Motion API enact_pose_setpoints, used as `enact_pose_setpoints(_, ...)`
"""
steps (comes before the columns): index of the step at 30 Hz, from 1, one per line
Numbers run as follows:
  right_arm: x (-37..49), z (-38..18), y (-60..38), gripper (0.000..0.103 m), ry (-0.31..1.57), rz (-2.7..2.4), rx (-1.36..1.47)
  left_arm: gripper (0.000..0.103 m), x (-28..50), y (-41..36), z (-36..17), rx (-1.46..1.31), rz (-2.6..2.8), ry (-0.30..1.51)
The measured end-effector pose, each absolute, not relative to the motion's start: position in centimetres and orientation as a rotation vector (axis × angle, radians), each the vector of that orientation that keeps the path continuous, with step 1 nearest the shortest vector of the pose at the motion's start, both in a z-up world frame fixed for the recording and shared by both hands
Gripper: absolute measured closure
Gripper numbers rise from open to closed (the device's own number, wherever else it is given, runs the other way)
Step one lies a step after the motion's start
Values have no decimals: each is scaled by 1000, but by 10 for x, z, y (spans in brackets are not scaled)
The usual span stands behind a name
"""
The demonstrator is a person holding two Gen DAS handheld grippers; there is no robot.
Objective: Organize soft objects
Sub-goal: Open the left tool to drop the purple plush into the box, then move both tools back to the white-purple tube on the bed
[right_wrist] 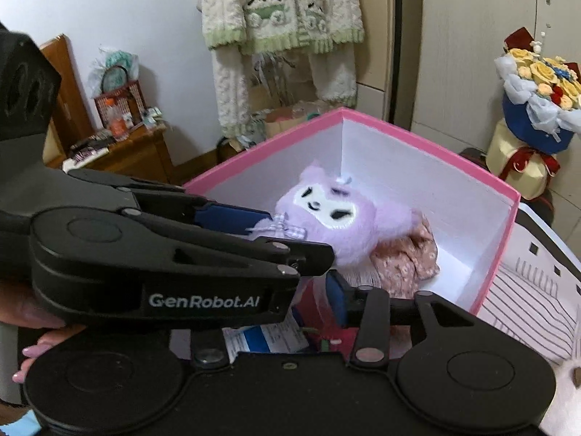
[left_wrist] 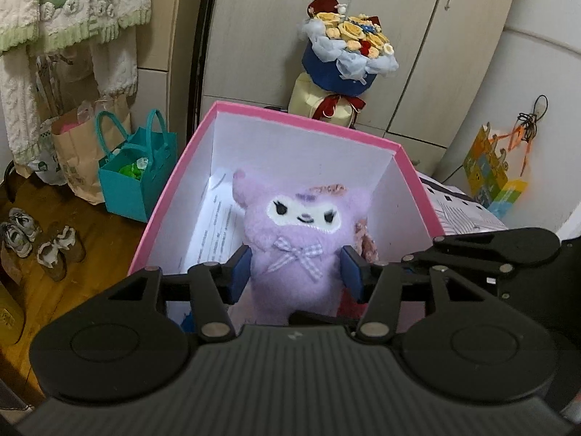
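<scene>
The purple plush (left_wrist: 296, 239) sits in the pink box (left_wrist: 308, 120), head toward twelve o'clock, gripped at the body below its gingham bow by the left tongs (left_wrist: 296, 272), whose blue pads (left_wrist: 240, 272) press its sides. It looks light, squashy and fuzzy, so the torso is the surest hold. A floral cloth (right_wrist: 406, 254) lies at its three o'clock. The right tongs (right_wrist: 339, 292) show one pad only; their state I cannot tell.
</scene>
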State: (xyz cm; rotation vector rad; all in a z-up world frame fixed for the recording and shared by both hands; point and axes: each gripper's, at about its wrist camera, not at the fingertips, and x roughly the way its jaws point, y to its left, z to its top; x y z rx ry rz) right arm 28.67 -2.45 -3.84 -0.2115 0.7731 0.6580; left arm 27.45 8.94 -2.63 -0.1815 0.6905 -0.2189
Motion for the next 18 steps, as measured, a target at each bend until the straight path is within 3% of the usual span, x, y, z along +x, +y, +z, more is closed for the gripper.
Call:
enact_pose_setpoints(6, 271, -36, -33, 39, 786, 604, -230, 44, 248, 86, -12, -112, -186, 600)
enact_pose_setpoints(18, 223, -2, -60, 28, 689, 548, -227, 36, 191, 78, 32, -55, -249, 505)
